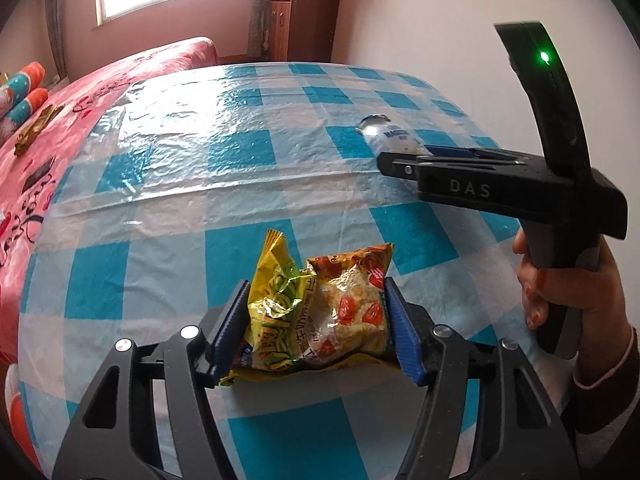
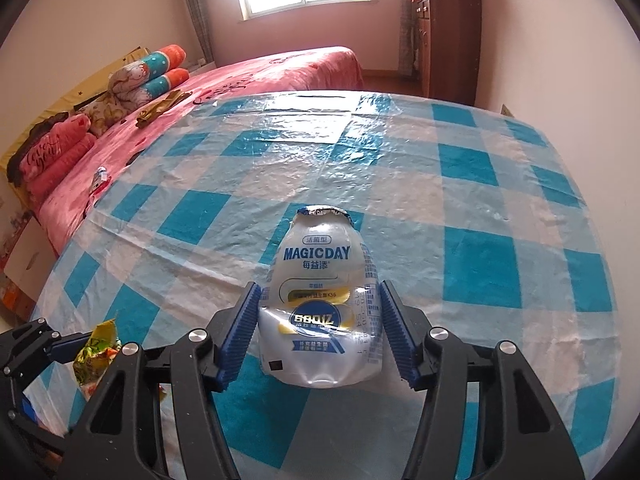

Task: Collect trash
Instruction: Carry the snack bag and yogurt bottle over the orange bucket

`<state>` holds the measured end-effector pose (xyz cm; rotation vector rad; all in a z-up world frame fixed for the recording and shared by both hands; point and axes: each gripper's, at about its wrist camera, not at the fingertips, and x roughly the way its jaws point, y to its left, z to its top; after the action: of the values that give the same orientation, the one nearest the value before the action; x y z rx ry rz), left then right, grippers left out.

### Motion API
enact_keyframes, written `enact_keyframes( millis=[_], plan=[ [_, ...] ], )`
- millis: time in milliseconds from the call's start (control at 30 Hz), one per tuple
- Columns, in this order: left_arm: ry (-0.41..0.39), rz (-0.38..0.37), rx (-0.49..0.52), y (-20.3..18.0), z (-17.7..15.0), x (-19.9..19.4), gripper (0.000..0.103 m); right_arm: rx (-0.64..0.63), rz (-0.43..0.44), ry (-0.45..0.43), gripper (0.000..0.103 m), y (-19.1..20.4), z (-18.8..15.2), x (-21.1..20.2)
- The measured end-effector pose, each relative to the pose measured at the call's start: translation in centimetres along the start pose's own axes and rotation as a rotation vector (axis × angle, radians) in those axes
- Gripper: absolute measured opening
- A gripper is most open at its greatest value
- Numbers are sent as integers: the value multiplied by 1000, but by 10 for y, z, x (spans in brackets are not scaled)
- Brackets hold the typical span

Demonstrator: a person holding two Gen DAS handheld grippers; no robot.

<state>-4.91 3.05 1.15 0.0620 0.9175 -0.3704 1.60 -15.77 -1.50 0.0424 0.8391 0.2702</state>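
Note:
Two crumpled snack bags (image 1: 316,320), one yellow-green and one orange, lie together on the blue-checked tablecloth (image 1: 200,168). My left gripper (image 1: 316,284) has its blue pads pressed on both sides of them. A squashed white MAGICDAY drink bottle (image 2: 320,312) lies on its side with its foil mouth pointing away. My right gripper (image 2: 319,285) is shut on its lower body. In the left wrist view the bottle (image 1: 394,138) sticks out past the right gripper (image 1: 400,164), which a hand (image 1: 536,292) holds. The right wrist view shows the snack bags (image 2: 98,354) at lower left.
The table is covered with a shiny plastic checked cloth (image 2: 480,200). A bed with a pink cover (image 2: 240,76) stands beyond its far left edge, with pillows and small items on it. A brown cabinet (image 2: 448,36) is against the back wall.

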Motion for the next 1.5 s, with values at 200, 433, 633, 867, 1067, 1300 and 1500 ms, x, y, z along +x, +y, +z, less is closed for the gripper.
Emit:
enact_keyframes(
  millis=[200, 433, 633, 867, 1067, 1300, 1500],
  plan=[
    [-10, -22, -41, 10, -8, -8, 63, 19, 8, -16, 60, 2, -7, -8],
    [-17, -34, -97, 27, -16, -18, 61, 36, 32, -25, 60, 7, -10, -16],
    [-30, -36, -141, 42, -26, -28, 60, 48, 56, -22, 60, 12, -15, -21],
    [-49, -16, -178, 57, -37, -41, 60, 50, 73, -8, 60, 22, -25, -25],
    [-67, 14, -204, 71, -46, -54, 60, 48, 84, -8, 60, 31, -31, -33],
    [-82, 51, -221, 88, -56, -70, 60, 19, 95, -10, 60, 52, -39, -43],
    [-93, 89, -229, 102, -62, -80, 60, -11, 125, 3, 60, 76, -43, -46]
  ],
)
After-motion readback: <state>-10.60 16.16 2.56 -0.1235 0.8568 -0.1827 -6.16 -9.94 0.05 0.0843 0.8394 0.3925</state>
